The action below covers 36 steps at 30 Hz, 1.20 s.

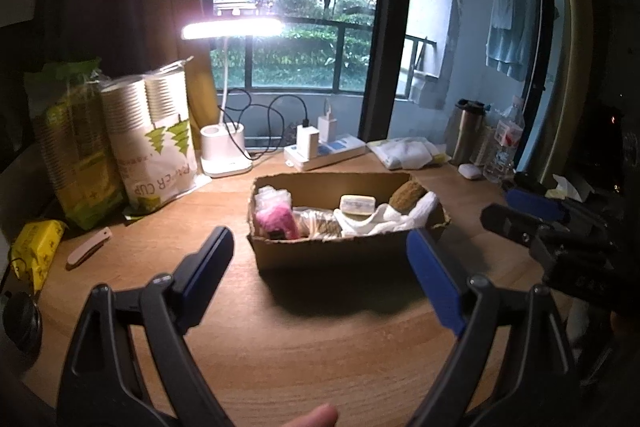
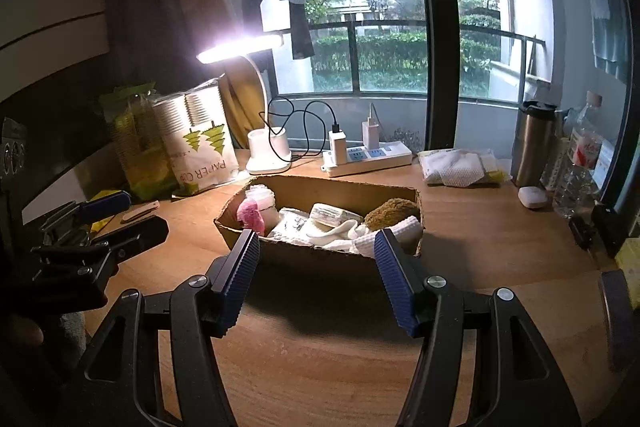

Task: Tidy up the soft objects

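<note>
An open cardboard box [image 1: 328,253] [image 2: 316,257] stands mid-desk. It holds a pink fluffy item [image 1: 276,221] [image 2: 250,213], a wrapped pale yellow pad [image 1: 357,205] [image 2: 332,215], a brown sponge [image 1: 408,195] [image 2: 390,211] and a white cloth [image 1: 384,221] [image 2: 400,231] draped over the near right corner. My left gripper [image 1: 319,233] hovers in front of the box, open, with nothing between its blue pads. My right gripper [image 2: 317,233] also hangs just short of the box, open and holding nothing. Each gripper shows at the edge of the other's view: the right gripper [image 1: 520,211] and the left gripper [image 2: 120,215].
At the back stand a lit desk lamp [image 1: 226,151], two bags of paper cups [image 1: 160,143], a power strip with chargers [image 2: 368,157], a white cloth packet [image 2: 460,167], a steel flask [image 2: 534,143], a water bottle [image 2: 580,167] and an earbud case [image 2: 532,197]. A yellow pack [image 1: 36,251] lies left.
</note>
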Each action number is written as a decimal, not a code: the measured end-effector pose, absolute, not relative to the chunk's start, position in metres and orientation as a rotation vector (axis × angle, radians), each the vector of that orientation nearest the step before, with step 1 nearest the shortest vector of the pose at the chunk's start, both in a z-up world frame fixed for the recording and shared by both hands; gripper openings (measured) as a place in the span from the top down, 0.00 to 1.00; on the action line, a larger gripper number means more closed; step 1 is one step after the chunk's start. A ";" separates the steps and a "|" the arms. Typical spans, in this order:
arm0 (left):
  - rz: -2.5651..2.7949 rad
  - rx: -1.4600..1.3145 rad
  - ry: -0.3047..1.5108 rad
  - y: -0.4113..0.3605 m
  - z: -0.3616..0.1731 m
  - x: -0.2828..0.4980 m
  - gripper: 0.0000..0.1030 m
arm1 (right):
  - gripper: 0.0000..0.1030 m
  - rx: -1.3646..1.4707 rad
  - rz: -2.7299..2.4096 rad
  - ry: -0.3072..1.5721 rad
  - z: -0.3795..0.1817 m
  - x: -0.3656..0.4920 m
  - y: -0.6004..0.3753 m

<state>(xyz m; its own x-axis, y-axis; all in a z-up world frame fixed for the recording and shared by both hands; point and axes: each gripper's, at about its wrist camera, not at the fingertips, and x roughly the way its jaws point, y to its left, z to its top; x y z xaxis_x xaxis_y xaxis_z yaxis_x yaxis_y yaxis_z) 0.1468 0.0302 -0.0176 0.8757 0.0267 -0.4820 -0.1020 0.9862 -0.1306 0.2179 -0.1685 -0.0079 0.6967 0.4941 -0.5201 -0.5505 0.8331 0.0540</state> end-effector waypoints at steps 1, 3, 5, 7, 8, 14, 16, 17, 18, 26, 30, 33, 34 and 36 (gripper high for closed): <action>0.071 -0.155 0.493 0.030 -0.016 0.142 0.12 | 0.38 -0.109 0.582 0.541 -0.007 0.213 -0.170; 0.071 -0.155 0.482 0.029 -0.015 0.135 0.09 | 0.37 -0.110 0.579 0.530 -0.005 0.206 -0.172; 0.063 -0.150 0.467 0.027 -0.013 0.127 0.08 | 0.37 -0.111 0.576 0.522 -0.004 0.200 -0.174; 0.056 -0.139 0.454 0.024 -0.011 0.119 0.08 | 0.37 -0.112 0.574 0.513 -0.002 0.193 -0.176; 0.055 -0.134 0.449 0.022 -0.010 0.117 0.08 | 0.36 -0.113 0.571 0.508 -0.001 0.189 -0.177; 0.049 -0.120 0.390 0.015 0.002 0.092 0.07 | 0.30 -0.121 0.538 0.465 0.005 0.168 -0.184; 0.058 -0.123 0.358 0.016 0.010 0.081 0.07 | 0.30 -0.133 0.521 0.441 0.010 0.159 -0.186; 0.061 -0.125 0.346 0.016 0.013 0.076 0.07 | 0.29 -0.134 0.518 0.434 0.011 0.156 -0.186; 0.062 -0.126 0.338 0.017 0.016 0.073 0.07 | 0.29 -0.137 0.512 0.425 0.014 0.152 -0.187; 0.094 -0.102 0.251 0.016 0.042 0.047 0.07 | 0.22 -0.151 0.488 0.331 0.044 0.122 -0.191; 0.105 -0.107 0.211 0.020 0.056 0.038 0.07 | 0.22 -0.154 0.472 0.290 0.060 0.110 -0.193; 0.095 -0.109 0.192 0.022 0.067 0.033 0.07 | 0.22 -0.153 0.455 0.262 0.073 0.101 -0.195; 0.094 -0.106 0.183 0.022 0.072 0.030 0.07 | 0.22 -0.152 0.450 0.257 0.075 0.100 -0.196; 0.086 -0.098 0.169 0.021 0.080 0.026 0.07 | 0.22 -0.147 0.437 0.241 0.082 0.094 -0.199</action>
<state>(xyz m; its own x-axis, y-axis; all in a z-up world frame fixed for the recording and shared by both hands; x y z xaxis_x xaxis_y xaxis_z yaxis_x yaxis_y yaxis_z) 0.0259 0.0208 0.0796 0.9821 0.0774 -0.1718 -0.0940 0.9915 -0.0903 0.0944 -0.1992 0.0824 0.8781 0.4005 -0.2619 -0.4350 0.8961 -0.0884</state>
